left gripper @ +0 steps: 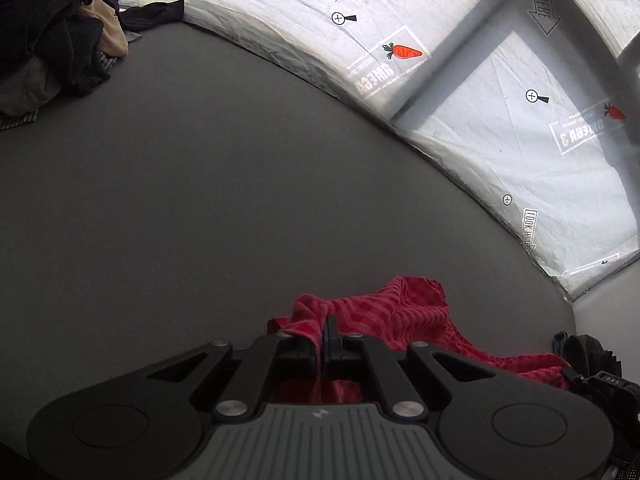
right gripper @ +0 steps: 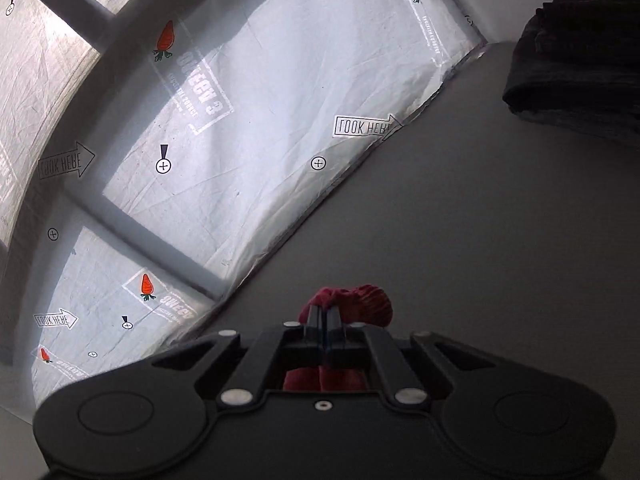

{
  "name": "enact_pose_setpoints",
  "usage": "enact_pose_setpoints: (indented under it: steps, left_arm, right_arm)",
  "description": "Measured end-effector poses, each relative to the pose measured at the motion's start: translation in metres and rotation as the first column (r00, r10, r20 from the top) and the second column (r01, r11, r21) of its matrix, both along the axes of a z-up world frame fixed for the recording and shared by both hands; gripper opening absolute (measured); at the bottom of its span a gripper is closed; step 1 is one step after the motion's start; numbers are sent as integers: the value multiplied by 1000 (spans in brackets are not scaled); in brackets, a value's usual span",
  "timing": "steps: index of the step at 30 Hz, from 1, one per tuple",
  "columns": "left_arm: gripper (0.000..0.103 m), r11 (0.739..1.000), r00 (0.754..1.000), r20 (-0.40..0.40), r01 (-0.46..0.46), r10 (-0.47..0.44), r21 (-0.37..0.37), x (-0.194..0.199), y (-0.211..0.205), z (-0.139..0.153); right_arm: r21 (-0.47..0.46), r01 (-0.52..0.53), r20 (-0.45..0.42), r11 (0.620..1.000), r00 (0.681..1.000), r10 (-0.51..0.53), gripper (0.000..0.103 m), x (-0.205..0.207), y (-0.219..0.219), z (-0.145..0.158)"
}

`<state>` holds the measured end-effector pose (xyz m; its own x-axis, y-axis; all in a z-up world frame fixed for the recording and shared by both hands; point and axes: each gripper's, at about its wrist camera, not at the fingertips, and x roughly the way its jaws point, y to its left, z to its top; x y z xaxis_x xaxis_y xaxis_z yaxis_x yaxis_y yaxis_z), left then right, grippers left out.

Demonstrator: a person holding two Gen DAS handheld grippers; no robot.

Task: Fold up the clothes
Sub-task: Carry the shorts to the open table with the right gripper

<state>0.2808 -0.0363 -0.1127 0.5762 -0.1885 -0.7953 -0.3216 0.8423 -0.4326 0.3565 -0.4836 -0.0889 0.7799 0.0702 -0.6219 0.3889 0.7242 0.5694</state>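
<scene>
Left wrist view: at far left a heap of dark clothes point(left gripper: 52, 36), with a tan piece among them, sits on the far corner of a grey table point(left gripper: 224, 184). Behind the table's curved far edge hangs a white sheet point(left gripper: 320, 4) lit from behind, printed with orange carrots, small cross marks and mirrored lettering. At the bottom centre the left gripper point(left gripper: 326, 330) is pressed closed on a fold of a red checked cloth point(left gripper: 404, 312). The cloth bunches around the jaws and trails rightwards over the table toward the lower right corner, where the edge of another black device point(left gripper: 600, 376) shows.

Right wrist view: the white sheet point(right gripper: 280, 92) fills the left and middle, crossed by the grey shadows of a window frame, with the same carrots and arrow labels. The grey table point(right gripper: 480, 220) takes up the right side. At the bottom centre the right gripper point(right gripper: 324, 318) is closed tight on the red cloth point(right gripper: 368, 300); a small bunch of it shows just past the fingertips and more of it shows below, between the gripper's arms. At the upper right a stack of folded dark clothes point(right gripper: 576, 60) rests on the table, well apart from the gripper.
</scene>
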Motion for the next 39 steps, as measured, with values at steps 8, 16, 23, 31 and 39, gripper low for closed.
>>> enact_pose_setpoints:
  steps: [8,16,23,31,39]
  left_arm:
    - [25,992,993,-97,-60,71,109,-25,-6,-7]
    - [48,958,996,-7,-86,91,272,-1,-11,25]
    - [59,931,994,108,-31,-9,364,52,-25,36]
    - [71,905,940,12,325,-341,276,147,-99,-35]
    - [71,760,827,-86,548,-556,349,181,-145,-80]
  right_arm:
    - [-49,-39,-256,998,966,25,24,-55,-24,-58]
    - [-130,-58,-198,990,980,31,40,-39,-31,-39]
    - [-105,-81,-231,991,971,55,43,-7,-39,-55]
    - [-60,-159,-304,986,943,133,45,27,-46,-76]
    - [-84,-223,-356,971,917,179,48,26,-39,-82]
